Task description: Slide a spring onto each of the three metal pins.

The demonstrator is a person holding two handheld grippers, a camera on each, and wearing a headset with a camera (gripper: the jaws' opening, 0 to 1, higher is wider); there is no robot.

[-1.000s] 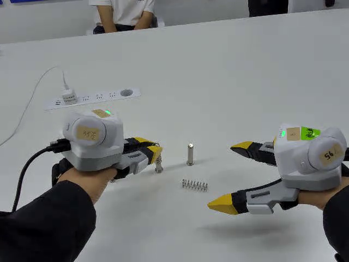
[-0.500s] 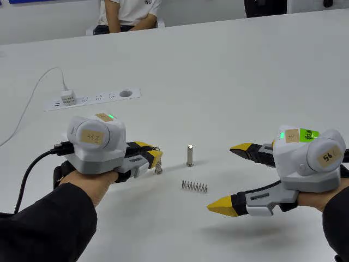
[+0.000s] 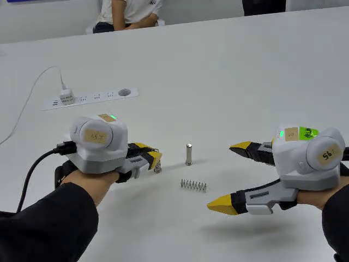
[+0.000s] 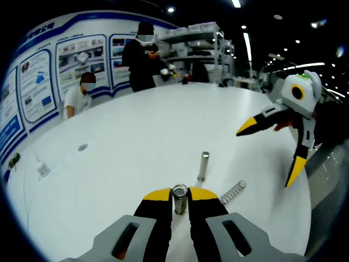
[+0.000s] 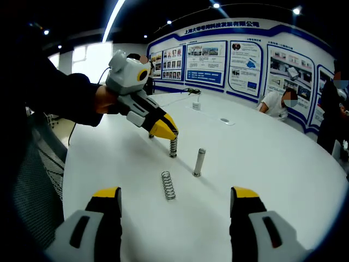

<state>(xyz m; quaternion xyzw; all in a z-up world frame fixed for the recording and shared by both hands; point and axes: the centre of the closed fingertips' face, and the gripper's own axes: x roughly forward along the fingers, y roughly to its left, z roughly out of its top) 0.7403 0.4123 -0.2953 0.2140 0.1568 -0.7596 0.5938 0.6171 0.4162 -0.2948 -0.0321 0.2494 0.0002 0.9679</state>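
Note:
My left gripper [image 3: 155, 160] [image 4: 179, 194] is shut on a spring [image 4: 179, 200] that sits around an upright metal pin [image 3: 157, 168], close to the table. From the right gripper view that spring [image 5: 173, 146] hangs under the left gripper's yellow tips [image 5: 164, 130]. A bare pin [image 3: 188, 154] [image 4: 203, 166] [image 5: 199, 161] stands just to the right. A loose spring [image 3: 194, 185] [image 4: 233, 191] [image 5: 168, 184] lies flat in front of it. My right gripper [image 3: 229, 176] [image 5: 175, 194] hovers wide open to the right of the loose spring, with nothing between its jaws.
A white power strip [image 3: 90, 98] with a plugged adapter and cable lies at the back left. A black cable [image 3: 32, 164] trails from the left gripper. A seated person [image 3: 128, 12] is at the table's far edge. The white table [image 3: 234, 82] stretches wide beyond.
The left gripper has sunk a little lower over its pin with the spring. The right gripper and the loose spring have stayed put; the head camera tilted slightly.

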